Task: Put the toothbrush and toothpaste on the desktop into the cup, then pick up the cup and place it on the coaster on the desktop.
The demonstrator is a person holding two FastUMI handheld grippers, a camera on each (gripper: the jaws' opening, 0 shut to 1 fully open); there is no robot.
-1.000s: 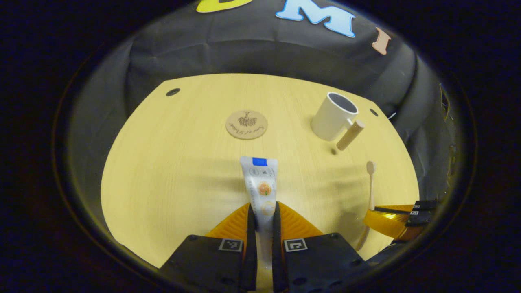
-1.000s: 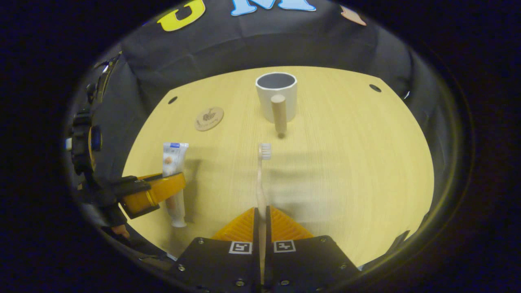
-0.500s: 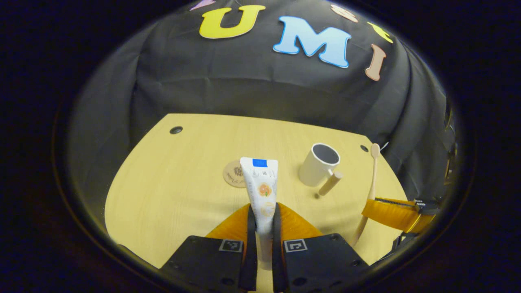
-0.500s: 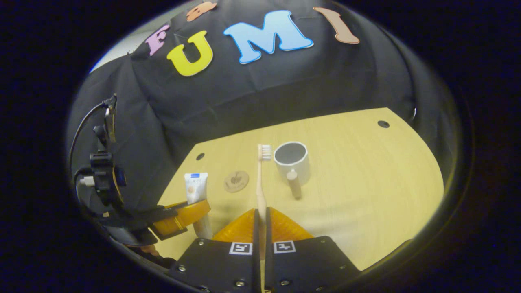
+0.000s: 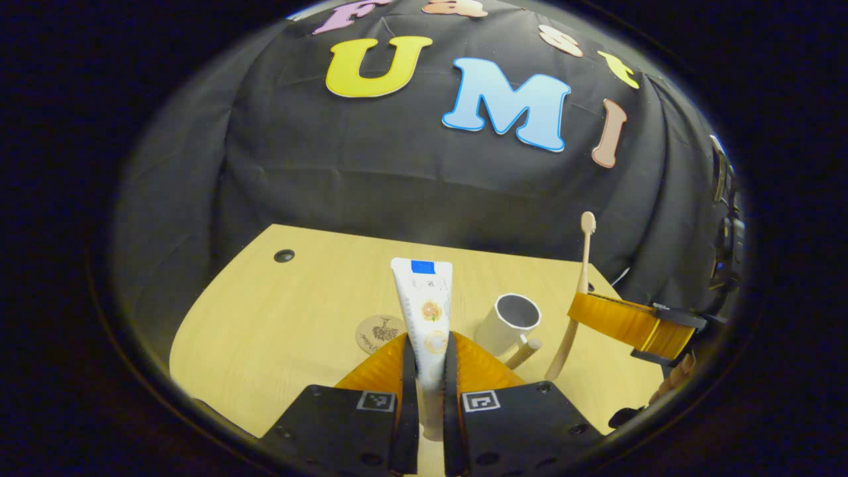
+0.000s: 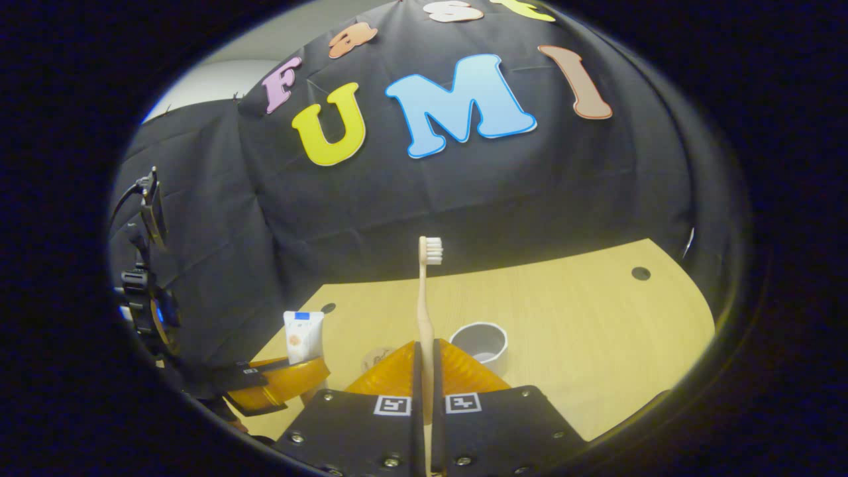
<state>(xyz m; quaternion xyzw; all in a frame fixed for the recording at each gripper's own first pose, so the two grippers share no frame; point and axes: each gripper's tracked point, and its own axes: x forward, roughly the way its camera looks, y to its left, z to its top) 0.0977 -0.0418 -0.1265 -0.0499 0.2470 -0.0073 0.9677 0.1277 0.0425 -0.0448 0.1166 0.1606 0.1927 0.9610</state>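
left gripper (image 5: pixel 424 371) clamped the toothpaste tube (image 5: pixel 426 311), label unreadable; right gripper (image 6: pixel 424 371) clamped the toothbrush (image 6: pixel 424 298); cup (image 5: pixel 507 323) stood beside the coaster (image 5: pixel 377 332).

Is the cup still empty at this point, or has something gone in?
Empty. In the left gripper view the cup shows a bare interior, while the toothpaste sits between the left gripper's fingers and the toothbrush between the right gripper's.

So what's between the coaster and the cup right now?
In the left gripper view, the toothpaste, clamped in the left gripper, stands between the coaster and cup.
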